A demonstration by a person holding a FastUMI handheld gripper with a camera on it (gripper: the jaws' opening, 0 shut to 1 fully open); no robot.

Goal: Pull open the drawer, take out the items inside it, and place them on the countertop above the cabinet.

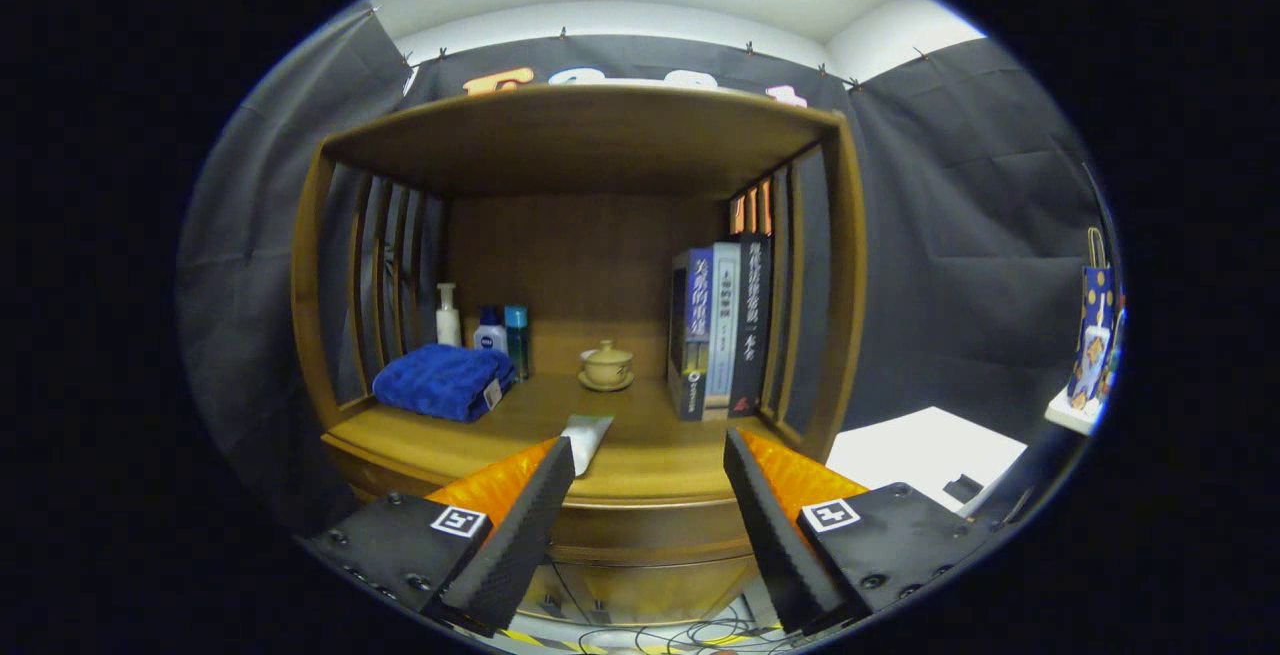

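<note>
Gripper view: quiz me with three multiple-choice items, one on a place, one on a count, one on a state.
1. Where does the white tube lie?
A. on the blue towel
B. on the countertop's front edge, beside one finger
C. atop the books

2. How many bottles stand behind the blue towel?
A. one
B. three
C. five

3. The hand-held gripper is:
A. open, holding nothing
B. shut on the tube
C. shut on the lidded cup

Answers: B, the tube rests by the fingertip; B, three stand together; A, its fingers are spread apart.
</note>
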